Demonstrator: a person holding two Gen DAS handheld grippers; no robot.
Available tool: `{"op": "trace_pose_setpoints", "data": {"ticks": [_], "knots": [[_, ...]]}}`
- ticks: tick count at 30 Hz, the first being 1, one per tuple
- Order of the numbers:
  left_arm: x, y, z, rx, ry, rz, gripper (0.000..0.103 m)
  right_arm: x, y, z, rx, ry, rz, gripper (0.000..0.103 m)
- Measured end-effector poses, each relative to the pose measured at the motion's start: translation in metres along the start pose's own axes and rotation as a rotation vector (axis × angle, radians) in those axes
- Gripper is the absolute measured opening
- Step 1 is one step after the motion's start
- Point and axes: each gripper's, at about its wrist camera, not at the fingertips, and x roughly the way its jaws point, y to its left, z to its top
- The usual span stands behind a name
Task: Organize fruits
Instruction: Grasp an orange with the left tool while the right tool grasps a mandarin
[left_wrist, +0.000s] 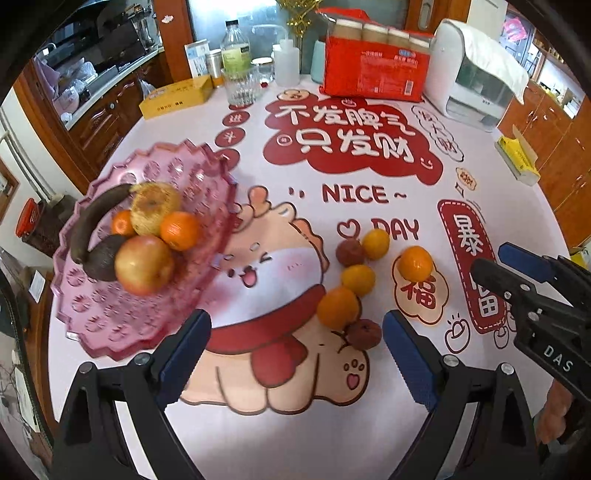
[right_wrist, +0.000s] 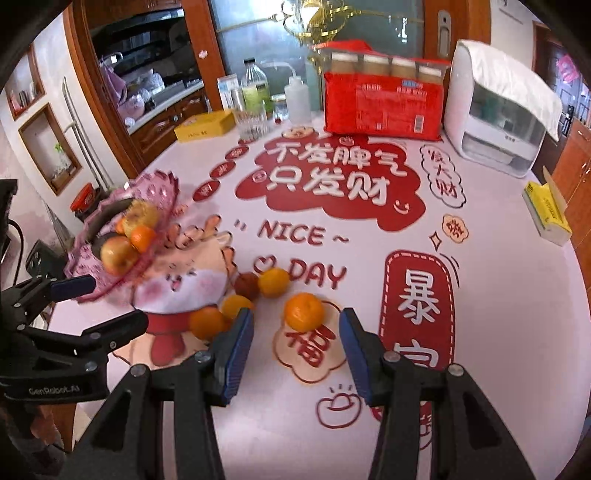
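The left gripper (left_wrist: 297, 350) stands spread wide, its blue pads empty and touching nothing; between them, lower down, lies only the printed tablecloth (left_wrist: 369, 92). The right gripper (right_wrist: 297, 347) is parted about half as far, also empty, and hangs above the cloth with one lone orange (right_wrist: 303, 311) at its 12 o'clock, just beyond the pads and clear of both.

Counting the loose fruit on the cloth in the left wrist view: four oranges and two dark, wrinkled brown fruits. The lone orange (left_wrist: 416, 263) sits at 3 o'clock of the group. The other three oranges (left_wrist: 356, 278) run in a curved line with one brown fruit (left_wrist: 349, 252) at the 12 o'clock end, touching its neighbour, and the second brown fruit (left_wrist: 364, 333) at the 6 o'clock end, against the lowest orange.

One pink plastic fruit tray (left_wrist: 122, 325) stands at 9 o'clock of the loose fruit, well apart. It holds two apples (left_wrist: 144, 264), two oranges (left_wrist: 180, 229), one blackened banana (left_wrist: 92, 221) and one dark rounded fruit (left_wrist: 103, 256), piled touching one another.

At the table's far edge, 12 o'clock, stand one red package (left_wrist: 375, 72), one clear bottle (left_wrist: 235, 46) and one white appliance (left_wrist: 476, 74).
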Motion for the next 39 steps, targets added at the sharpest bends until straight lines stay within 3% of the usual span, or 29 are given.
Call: {"op": "trace_pose_setpoints", "data": {"ticks": [5, 12, 30, 32, 39], "knots": [[0.024, -0.010, -0.006, -0.020, 0.026, -0.002, 0.093, 0.024, -0.011, -0.004, -0.012, 0.050, 0.024, 0.049], [0.062, -0.017, -0.007, -0.081, 0.089, -0.025, 0.081, 0.056, -0.018, -0.002, -0.022, 0.108, 0.082, 0.049], [0.105, -0.021, -0.003, -0.112, 0.164, -0.104, 0.037, 0.107, -0.016, 0.001, -0.028, 0.199, 0.152, 0.046], [0.106, -0.023, -0.002, -0.105, 0.160, -0.100, 0.037, 0.106, -0.017, 0.001, -0.032, 0.192, 0.143, 0.041], [0.102, -0.019, -0.003, -0.111, 0.151, -0.115, 0.035, 0.104, -0.015, 0.001, -0.024, 0.200, 0.145, 0.040]]}}
